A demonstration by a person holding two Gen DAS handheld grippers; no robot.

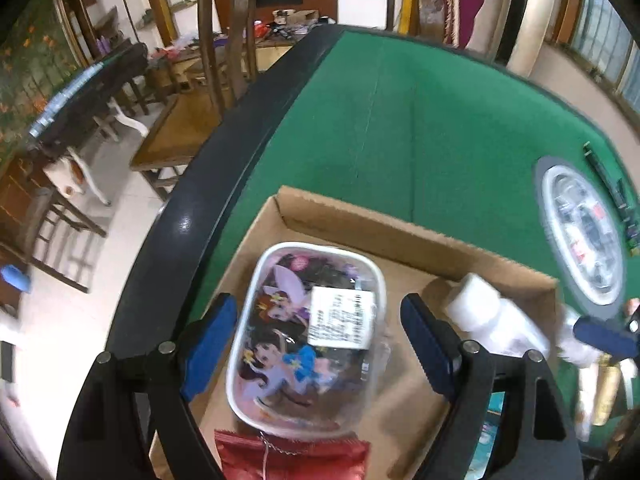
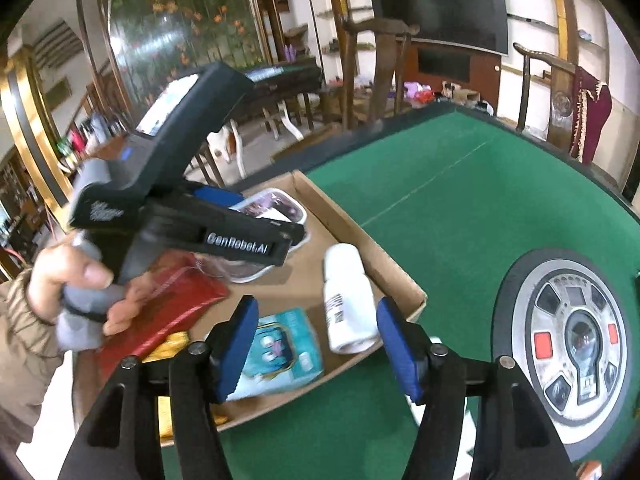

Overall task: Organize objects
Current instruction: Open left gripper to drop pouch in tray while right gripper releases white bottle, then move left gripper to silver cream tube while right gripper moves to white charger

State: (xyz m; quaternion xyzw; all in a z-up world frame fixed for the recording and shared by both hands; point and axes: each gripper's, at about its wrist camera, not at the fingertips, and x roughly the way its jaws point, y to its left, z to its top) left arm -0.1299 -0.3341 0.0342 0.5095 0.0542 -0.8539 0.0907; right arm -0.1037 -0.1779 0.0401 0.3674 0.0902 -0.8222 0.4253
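Sorting: the goods are being gathered into a shallow cardboard box on the green table; several already lie inside it.
Left tongs: apart, straddling a clear lidded tub with a cartoon lid. Each blue pad shows a gap to the tub's wall, so nothing is clamped.
Tub's lie: its long axis runs away from the left tongs, roughly along their pointing line, so the pads face its two long sides. It rests in the box's far corner, by the table's dark rim.
Right tongs: apart and empty, hanging above the box's near edge.
White bottle: lying on its side inside the box against the right-hand wall, cap end pointing away from the right tongs. It sits just ahead of them, nearer their right pad, touching neither.
Other contents: a red packet under the person's hand, and a pale blue packet beside the bottle.
Nearer hand: the left one for the tub, the right one for the bottle.
Judgement: both look freshly set down. If the tub needs shifting, the left tongs only have to close. For the bottle, the right tongs would have to slide sideways to bracket its width.
Risk: the bottle is round and could roll along the box floor if nudged.
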